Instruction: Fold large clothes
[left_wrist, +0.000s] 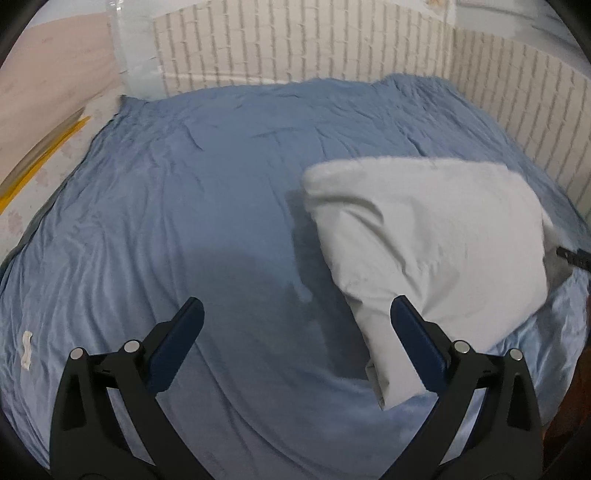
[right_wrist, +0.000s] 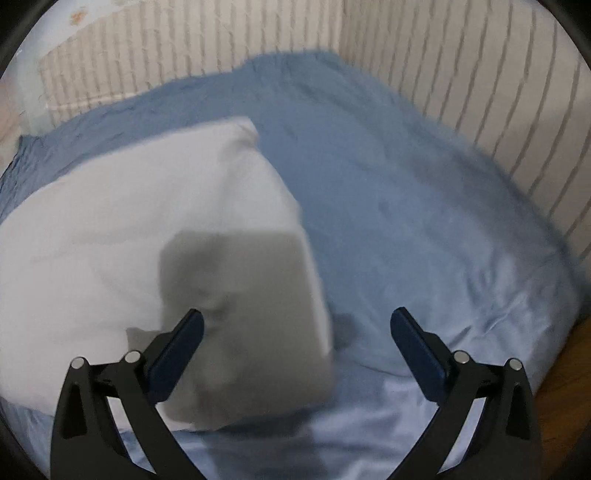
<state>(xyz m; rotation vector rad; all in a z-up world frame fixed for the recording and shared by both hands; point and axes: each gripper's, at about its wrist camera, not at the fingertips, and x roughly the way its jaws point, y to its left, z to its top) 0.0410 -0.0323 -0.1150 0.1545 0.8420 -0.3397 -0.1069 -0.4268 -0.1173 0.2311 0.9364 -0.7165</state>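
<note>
A white folded garment (left_wrist: 424, 236) lies on a blue bedsheet (left_wrist: 207, 192), right of centre in the left wrist view. It fills the left half of the right wrist view (right_wrist: 147, 229), blurred, with a dark shadow across its near part. My left gripper (left_wrist: 297, 310) is open and empty above the sheet; its right finger (left_wrist: 413, 332) is in front of the garment's near corner. My right gripper (right_wrist: 295, 321) is open and empty, hovering over the garment's near right edge. The right gripper's tip (left_wrist: 572, 254) peeks in at the right edge of the left wrist view.
The blue sheet (right_wrist: 424, 221) covers the whole bed. A white brick-patterned wall (left_wrist: 332, 40) runs along the far and right sides (right_wrist: 480, 92). A pale floor strip with a yellow stripe (left_wrist: 40, 158) lies at the left. A small white tag (left_wrist: 26, 349) sits on the sheet's left.
</note>
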